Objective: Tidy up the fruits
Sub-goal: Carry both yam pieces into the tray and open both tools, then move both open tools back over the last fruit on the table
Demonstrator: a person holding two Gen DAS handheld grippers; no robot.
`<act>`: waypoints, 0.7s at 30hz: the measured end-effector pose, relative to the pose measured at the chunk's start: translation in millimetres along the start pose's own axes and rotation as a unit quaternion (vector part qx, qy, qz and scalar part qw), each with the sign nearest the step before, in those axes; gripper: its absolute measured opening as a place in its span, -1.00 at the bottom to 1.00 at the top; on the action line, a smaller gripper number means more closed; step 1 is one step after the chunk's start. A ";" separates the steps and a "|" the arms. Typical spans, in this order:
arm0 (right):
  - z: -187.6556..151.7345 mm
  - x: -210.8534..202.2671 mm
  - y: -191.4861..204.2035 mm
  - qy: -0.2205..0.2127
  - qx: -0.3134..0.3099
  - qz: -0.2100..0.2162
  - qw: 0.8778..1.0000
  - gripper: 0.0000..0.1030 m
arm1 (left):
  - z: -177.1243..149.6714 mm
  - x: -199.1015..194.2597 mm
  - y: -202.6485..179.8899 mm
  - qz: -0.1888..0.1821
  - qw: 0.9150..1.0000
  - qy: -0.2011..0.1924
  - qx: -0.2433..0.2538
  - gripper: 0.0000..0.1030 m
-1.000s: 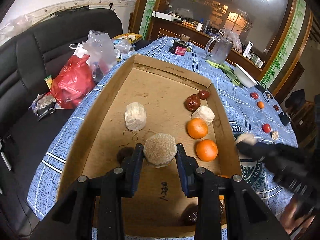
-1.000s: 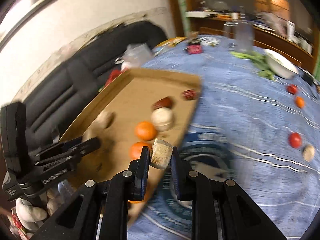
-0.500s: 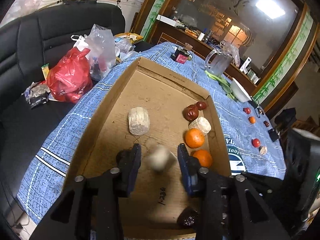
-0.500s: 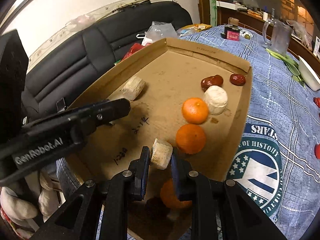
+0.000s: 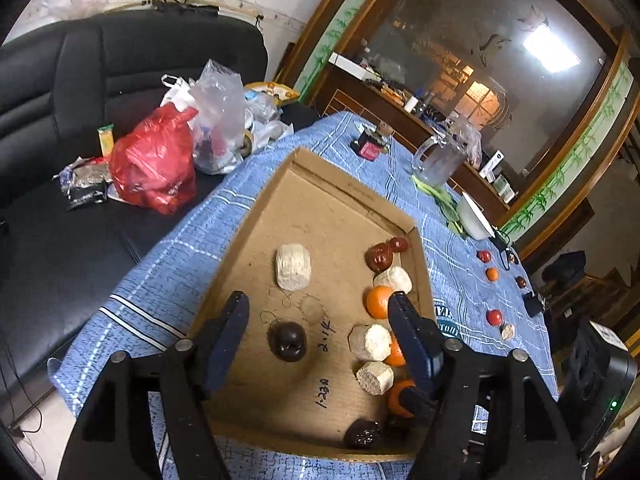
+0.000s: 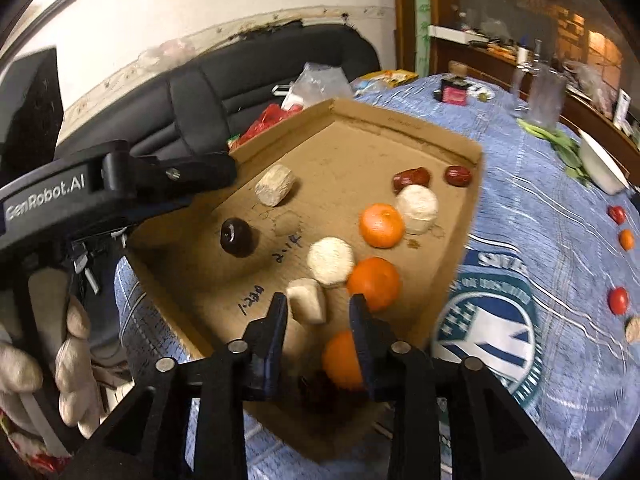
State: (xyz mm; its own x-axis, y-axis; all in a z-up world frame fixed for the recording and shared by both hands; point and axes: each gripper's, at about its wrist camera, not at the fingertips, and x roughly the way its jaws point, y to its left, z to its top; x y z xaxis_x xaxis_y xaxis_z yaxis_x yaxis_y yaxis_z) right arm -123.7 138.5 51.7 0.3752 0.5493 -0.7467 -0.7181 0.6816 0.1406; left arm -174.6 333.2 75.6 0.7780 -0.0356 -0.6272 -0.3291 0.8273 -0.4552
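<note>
Left gripper (image 5: 316,320) hangs above the cardboard tray (image 5: 256,208), jaws wide and just opened, nothing gripped. The dark round fruit (image 5: 288,341) lies on the tray floor between the two fingers in this view, nearer the left one, touching neither. The pale chunk (image 5: 370,343) sits just inside the right finger, lying loose on the cardboard against an orange (image 5: 396,354). A second pale chunk (image 5: 375,377) lies just below it.

Right gripper (image 6: 318,306) is over the tray's near corner, jaws partly parted and just opened. That second pale chunk (image 6: 307,300) sits between the fingertips, close to the left pad; whether it touches I cannot tell. A clear gap separates it from the right pad. An orange (image 6: 342,360) lies below, partly behind the right finger.

More oranges, pale chunks and red dates line the tray's right side. Small fruits lie scattered on the blue tablecloth (image 6: 540,208), well apart from the tray.
</note>
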 end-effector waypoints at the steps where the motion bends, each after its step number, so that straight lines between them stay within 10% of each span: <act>1: -2.2 -5.6 -4.5 -0.006 0.010 -0.001 1.000 -0.17 | 0.8 -2.1 -2.0 0.003 1.000 -0.001 0.001 0.53; 21: -49.8 -107.0 -86.1 -0.106 0.163 -0.048 0.980 0.26 | -38.4 -43.8 -121.1 0.049 0.978 -0.054 0.195 0.61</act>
State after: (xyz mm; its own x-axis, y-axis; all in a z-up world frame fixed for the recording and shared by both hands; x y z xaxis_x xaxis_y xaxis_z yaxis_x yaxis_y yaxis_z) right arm -131.2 -3.1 87.1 0.5701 0.5399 -0.6192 -0.4612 0.8341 0.3027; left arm -189.4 213.1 133.9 0.8125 0.0963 -0.5749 -0.1914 0.9757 -0.1070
